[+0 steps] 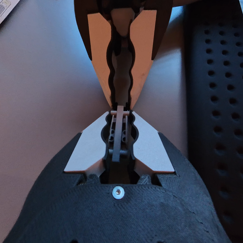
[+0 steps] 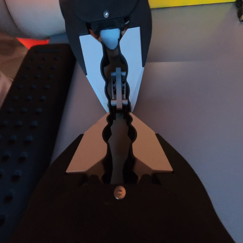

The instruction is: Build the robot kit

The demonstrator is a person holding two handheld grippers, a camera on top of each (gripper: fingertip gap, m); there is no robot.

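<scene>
A small grey part [image 1: 117, 134], a curved strip on cross pins with holed side beams, sits between the fingers of my left gripper [image 1: 120, 111], which is shut on it. My right gripper [image 1: 121, 103] faces it tip to tip from above in the left wrist view. In the right wrist view my right gripper [image 2: 119, 114] is at the bottom and its tips close around the near end of the curved strip [image 2: 119, 92]. The left gripper [image 2: 119, 108] holds the rest of the part. Both hover over a pale grey table [image 1: 46, 92].
A black mat with rows of round holes [image 1: 217, 105] lies right of the grippers in the left wrist view and left of them in the right wrist view [image 2: 26, 105]. A yellow object [image 2: 190, 2] and a red-orange object [image 2: 32, 41] lie at the far edge. The tips of both grippers are at nearly the same place. Both grippers' tips are roughly 30 cm from the yellow object [image 2: 190, 2].
</scene>
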